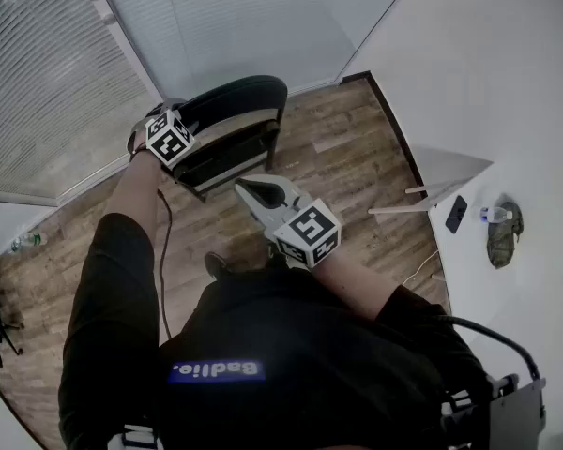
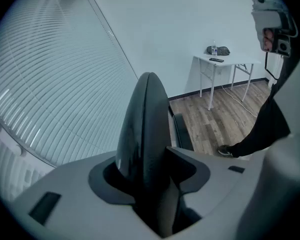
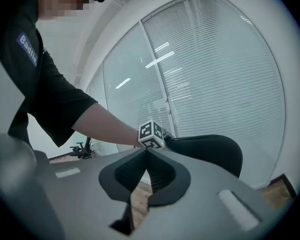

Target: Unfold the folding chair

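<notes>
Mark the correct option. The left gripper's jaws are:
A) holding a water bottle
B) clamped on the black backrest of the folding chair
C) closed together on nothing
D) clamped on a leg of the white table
B: in the left gripper view, the left gripper has the dark curved backrest standing edge-on between its jaws, filling the gap.

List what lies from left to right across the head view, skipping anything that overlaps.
bottle on the floor → folding chair → phone → bottle on the table
</notes>
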`<state>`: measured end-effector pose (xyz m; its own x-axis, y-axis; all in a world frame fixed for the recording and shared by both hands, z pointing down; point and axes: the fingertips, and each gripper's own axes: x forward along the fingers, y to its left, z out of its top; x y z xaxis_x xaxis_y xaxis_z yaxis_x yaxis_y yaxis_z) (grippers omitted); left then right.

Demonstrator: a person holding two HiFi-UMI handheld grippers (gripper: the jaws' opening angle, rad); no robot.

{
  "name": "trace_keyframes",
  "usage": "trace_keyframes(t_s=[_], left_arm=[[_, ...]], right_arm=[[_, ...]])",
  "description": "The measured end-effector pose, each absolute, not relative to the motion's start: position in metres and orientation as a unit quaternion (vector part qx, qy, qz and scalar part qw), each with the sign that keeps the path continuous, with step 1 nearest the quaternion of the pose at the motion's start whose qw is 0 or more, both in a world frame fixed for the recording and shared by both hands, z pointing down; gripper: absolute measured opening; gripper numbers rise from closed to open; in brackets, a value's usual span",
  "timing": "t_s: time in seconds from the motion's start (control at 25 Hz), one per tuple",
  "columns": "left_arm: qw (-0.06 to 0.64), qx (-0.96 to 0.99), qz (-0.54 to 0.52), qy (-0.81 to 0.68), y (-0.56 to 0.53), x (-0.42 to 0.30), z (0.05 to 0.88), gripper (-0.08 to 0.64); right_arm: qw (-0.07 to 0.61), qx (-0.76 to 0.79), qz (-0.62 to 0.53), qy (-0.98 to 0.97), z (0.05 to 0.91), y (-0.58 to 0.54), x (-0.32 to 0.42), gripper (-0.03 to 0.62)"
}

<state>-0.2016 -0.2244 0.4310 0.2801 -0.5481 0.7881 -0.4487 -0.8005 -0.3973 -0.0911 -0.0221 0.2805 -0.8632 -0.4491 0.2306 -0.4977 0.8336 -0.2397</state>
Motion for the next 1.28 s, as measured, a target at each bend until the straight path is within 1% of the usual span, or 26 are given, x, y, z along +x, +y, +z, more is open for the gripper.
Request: trace_keyframes(t_s=[0.52,0.76,1.28], left_arm=[[0.050,-0.797,-0.513,0.314,-0.228,-0.205,0.432,0.187],[0.051,-0.797,-0.513,0.315,-0.228,-0.203,0.434,0.189],[0.053,-0.796,-0.513,0.316,-0.224,-0.204,0.438,0.189]], right_arm=[[0.074,0.251,0.178,-0.949,0.294,-0.026,-0.091,0.002],[0.075,0.273,0.230,-0.931,0.331,-0.042,-0.082,0.005],[0.083,0.301,0.298,-0.902,0.407,-0.077,-0.085,0.026]])
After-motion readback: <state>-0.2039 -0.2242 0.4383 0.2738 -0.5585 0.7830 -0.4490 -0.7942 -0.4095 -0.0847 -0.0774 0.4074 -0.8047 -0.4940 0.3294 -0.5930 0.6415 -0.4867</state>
